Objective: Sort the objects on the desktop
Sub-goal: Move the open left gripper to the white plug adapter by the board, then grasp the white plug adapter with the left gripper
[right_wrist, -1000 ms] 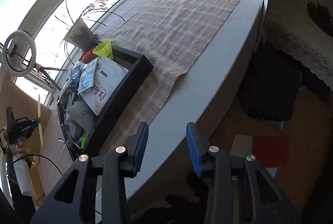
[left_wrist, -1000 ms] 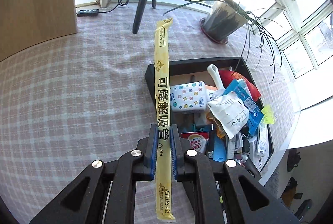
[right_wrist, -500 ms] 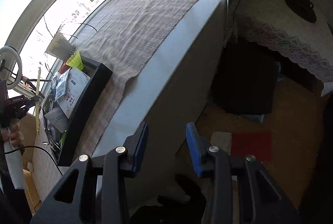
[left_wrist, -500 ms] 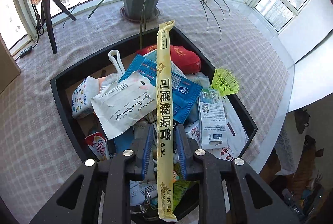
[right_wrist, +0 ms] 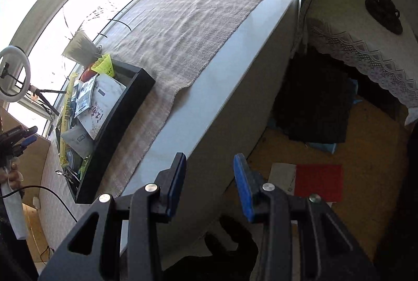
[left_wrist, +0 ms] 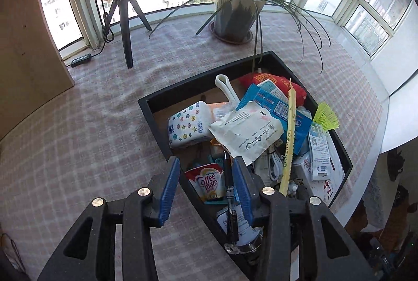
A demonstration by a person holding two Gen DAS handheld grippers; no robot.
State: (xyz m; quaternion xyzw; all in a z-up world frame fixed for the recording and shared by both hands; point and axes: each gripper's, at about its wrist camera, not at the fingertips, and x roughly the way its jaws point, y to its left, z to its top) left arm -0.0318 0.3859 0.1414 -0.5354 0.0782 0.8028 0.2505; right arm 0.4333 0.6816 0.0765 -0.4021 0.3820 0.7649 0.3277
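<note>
Straw packet (left_wrist: pixel 289 132) lies atop heaped tray (left_wrist: pixel 183 87); left gripper (left_wrist: pixel 206 187) spread, empty; right gripper (right_wrist: pixel 209 181) spread, empty. Risk: packet sliding off pile, overfull tray spilling.

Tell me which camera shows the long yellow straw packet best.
The left wrist view. There the yellow straw packet lies in full length across the pile in the black tray, close and sharp. The right wrist view shows it only as a thin yellow strip along the tray's far side.
</note>
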